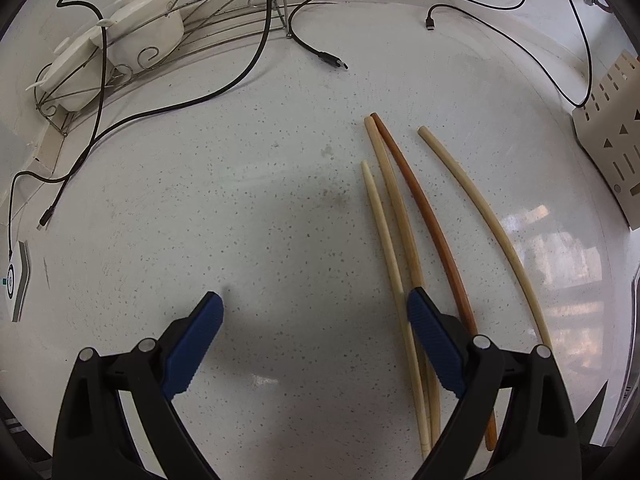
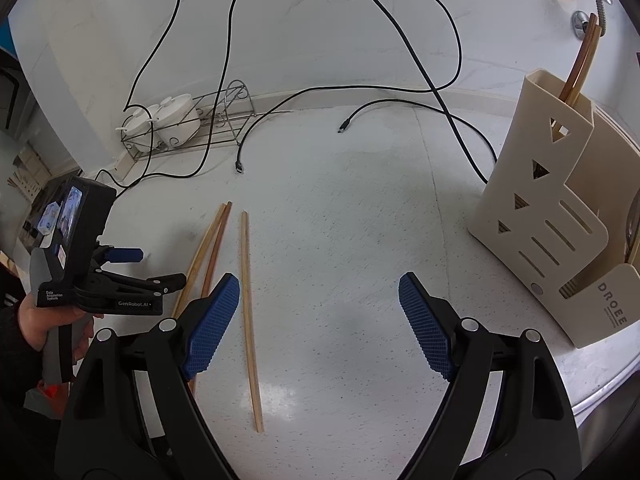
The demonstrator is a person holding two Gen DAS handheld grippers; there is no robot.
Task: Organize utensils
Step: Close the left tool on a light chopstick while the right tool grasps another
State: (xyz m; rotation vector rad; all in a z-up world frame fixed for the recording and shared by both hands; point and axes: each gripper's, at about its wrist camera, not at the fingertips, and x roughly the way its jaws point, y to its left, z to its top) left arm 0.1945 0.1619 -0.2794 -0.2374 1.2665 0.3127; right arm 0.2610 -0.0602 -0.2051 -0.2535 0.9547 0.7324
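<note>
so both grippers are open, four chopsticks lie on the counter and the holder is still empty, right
Not quite: the holder isn't empty. The right wrist view shows chopsticks standing in its tall compartment. The rest holds: the left gripper and right gripper are both open, and four chopsticks lie on the counter, as the left wrist view shows.

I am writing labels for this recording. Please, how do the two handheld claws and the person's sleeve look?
Each claw, left claw and right claw, has black plastic arms with silver pivot bolts and ribbed blue pads. In the right wrist view, the left unit carries a black box with small screens, white "GenRobot.AI" lettering and a grey handle. The sleeve is dark.
</note>
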